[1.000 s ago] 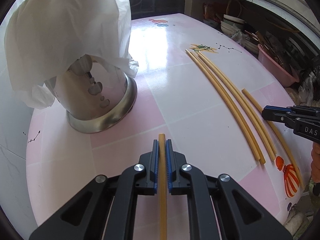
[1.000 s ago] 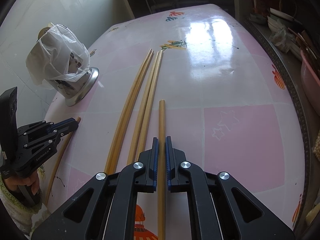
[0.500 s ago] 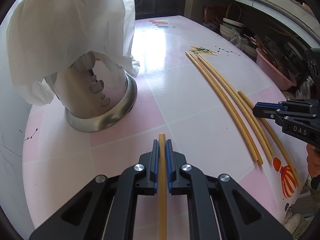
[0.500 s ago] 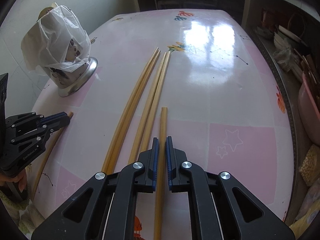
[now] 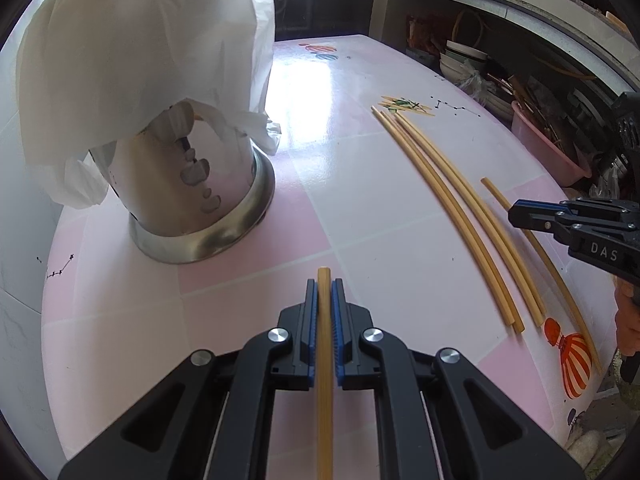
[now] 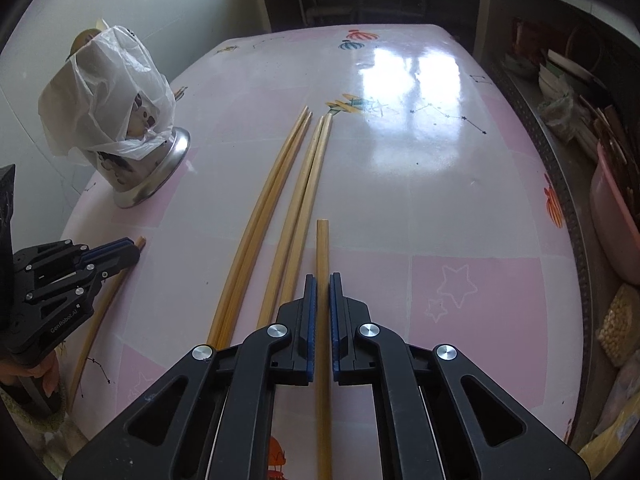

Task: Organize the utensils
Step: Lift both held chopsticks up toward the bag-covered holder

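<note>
My left gripper (image 5: 324,286) is shut on a wooden chopstick (image 5: 324,360) whose tip points at a steel utensil holder (image 5: 192,196) draped with a white plastic bag (image 5: 140,60). My right gripper (image 6: 323,280) is shut on another chopstick (image 6: 322,248), held just above the pink table. Several loose chopsticks (image 6: 280,208) lie in two pairs left of it; they also show in the left wrist view (image 5: 452,208). The left gripper shows at the left of the right wrist view (image 6: 132,250), and the right gripper at the right of the left wrist view (image 5: 516,214).
The pink and white table (image 6: 440,200) has a rounded edge. A pink basin (image 6: 616,220) and shelves of dishes (image 5: 464,60) stand to the right. A white tiled wall (image 6: 100,0) is behind the holder.
Both grippers have risen and tilted a little while keeping their chopsticks. The right gripper has drawn back, so more of the table shows.
</note>
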